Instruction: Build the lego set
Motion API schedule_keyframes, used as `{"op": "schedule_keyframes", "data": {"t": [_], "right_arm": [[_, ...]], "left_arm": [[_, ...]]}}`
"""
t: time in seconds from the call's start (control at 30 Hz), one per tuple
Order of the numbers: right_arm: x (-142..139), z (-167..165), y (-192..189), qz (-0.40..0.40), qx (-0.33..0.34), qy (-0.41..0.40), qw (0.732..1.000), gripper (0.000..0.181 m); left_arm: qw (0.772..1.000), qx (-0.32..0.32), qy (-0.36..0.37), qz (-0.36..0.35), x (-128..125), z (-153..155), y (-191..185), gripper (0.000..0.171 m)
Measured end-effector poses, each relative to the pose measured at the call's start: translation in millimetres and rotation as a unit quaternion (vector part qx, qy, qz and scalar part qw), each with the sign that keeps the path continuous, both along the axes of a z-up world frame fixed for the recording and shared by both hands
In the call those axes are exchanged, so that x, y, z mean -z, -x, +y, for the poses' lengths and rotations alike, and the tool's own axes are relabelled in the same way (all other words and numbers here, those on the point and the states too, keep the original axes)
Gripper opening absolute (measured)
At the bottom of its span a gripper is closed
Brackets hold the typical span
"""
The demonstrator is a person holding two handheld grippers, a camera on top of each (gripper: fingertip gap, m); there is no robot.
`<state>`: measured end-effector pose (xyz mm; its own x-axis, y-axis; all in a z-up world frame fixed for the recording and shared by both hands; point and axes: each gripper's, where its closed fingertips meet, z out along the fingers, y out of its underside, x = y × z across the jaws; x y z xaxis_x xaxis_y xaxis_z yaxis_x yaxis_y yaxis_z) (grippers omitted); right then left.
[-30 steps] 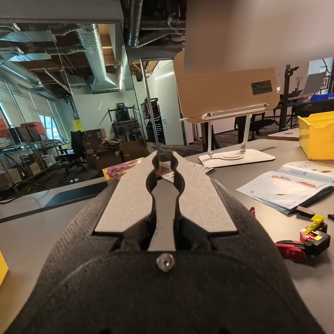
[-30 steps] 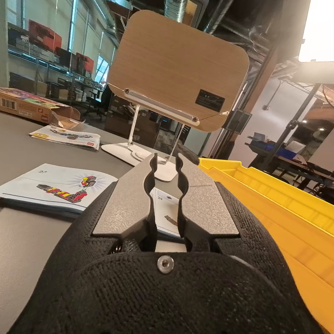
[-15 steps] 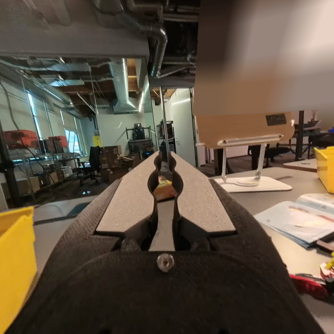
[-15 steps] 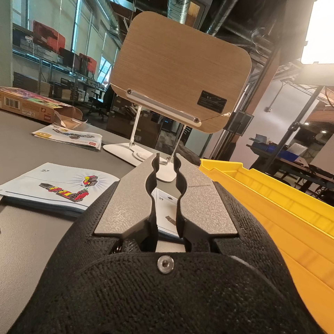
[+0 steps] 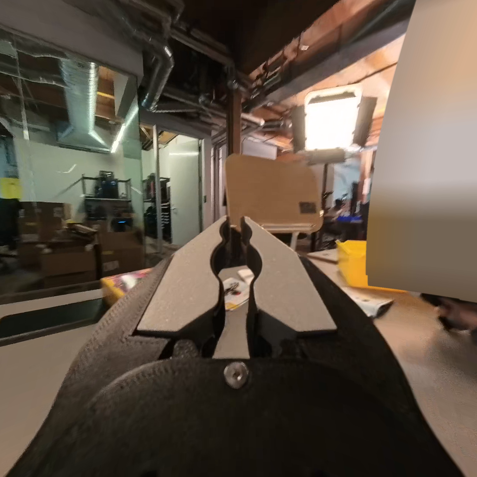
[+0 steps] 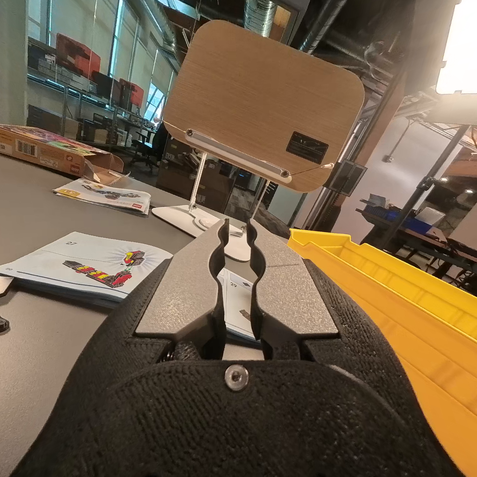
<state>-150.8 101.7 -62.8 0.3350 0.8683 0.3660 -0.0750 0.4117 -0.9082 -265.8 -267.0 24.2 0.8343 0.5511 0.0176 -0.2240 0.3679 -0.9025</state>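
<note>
My left gripper (image 5: 234,219) is held above the grey table (image 5: 38,374), jaws nearly shut with a thin gap, holding nothing. My right gripper (image 6: 238,222) is low over the table, also nearly shut and empty. An open instruction booklet (image 6: 85,268) lies just left of and under the right fingers. Two small dark lego pieces (image 6: 3,284) show at that view's left edge. A second booklet (image 6: 103,196) and the opened lego box (image 6: 44,152) lie farther back left. The left wrist view is blurred; the box (image 5: 124,281) and a booklet (image 5: 233,291) show there.
A wooden book stand (image 6: 263,103) on a white base stands ahead of the right gripper; it also shows in the left wrist view (image 5: 271,196). A yellow bin (image 6: 387,296) runs close along the right gripper's right side and shows in the left wrist view (image 5: 351,263). There is about 40 cm between the tips of the two grippers.
The left gripper has swung right and tilted up; the yellow bin at its left and the red lego model have left its view. The right gripper's jaws have narrowed a little.
</note>
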Motion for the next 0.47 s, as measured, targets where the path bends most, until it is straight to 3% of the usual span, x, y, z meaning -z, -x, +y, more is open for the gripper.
{"op": "schedule_keyframes", "data": {"t": [0.23,0.47], "right_arm": [[0,-1,0,-0.002,-0.002,-0.003,1.0,0.011],[1,-2,1,-0.003,-0.005,-0.005,1.0,0.01]], "left_arm": [[0.983,-0.168,0.067,-0.009,39,-8,32,0.004],[0.97,-0.206,0.124,0.023,60,2,38,0.002]]}}
